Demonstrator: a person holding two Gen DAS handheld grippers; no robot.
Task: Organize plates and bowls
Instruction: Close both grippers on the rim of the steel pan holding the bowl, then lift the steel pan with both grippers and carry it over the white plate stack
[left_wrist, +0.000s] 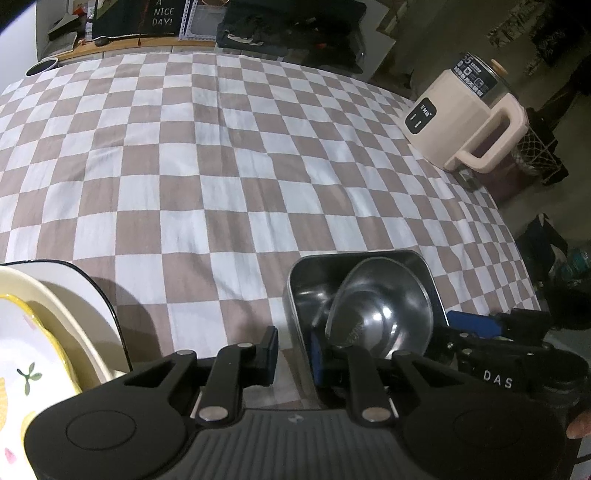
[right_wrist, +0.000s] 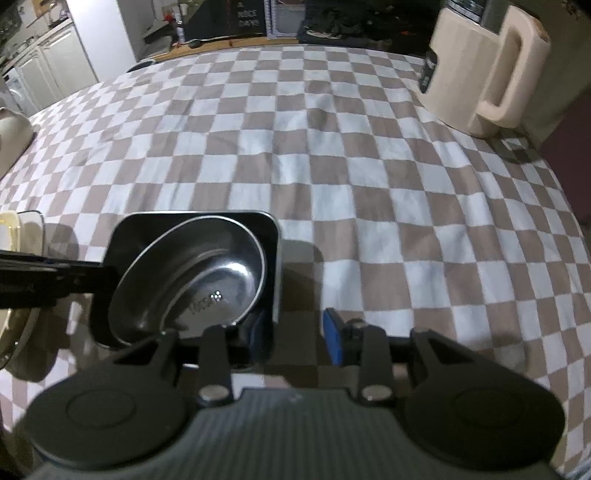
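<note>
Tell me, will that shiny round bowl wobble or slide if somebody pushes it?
The round bowl leans tilted inside the metal tray, so a nudge would probably rock it or drop it flat. Its shiny steel looks smooth, so it may slide easily. It seems thin, so likely light and hard to break.

My right gripper (right_wrist: 295, 334) straddles the near right wall of a square steel tray (right_wrist: 275, 258) on the checkered cloth (right_wrist: 369, 177); its pads seem clear of the wall. A round steel bowl (right_wrist: 195, 280) leans tilted inside. The left gripper (right_wrist: 99, 277) reaches in from the left side. A cream kettle (right_wrist: 476, 70) stands far right.
</note>
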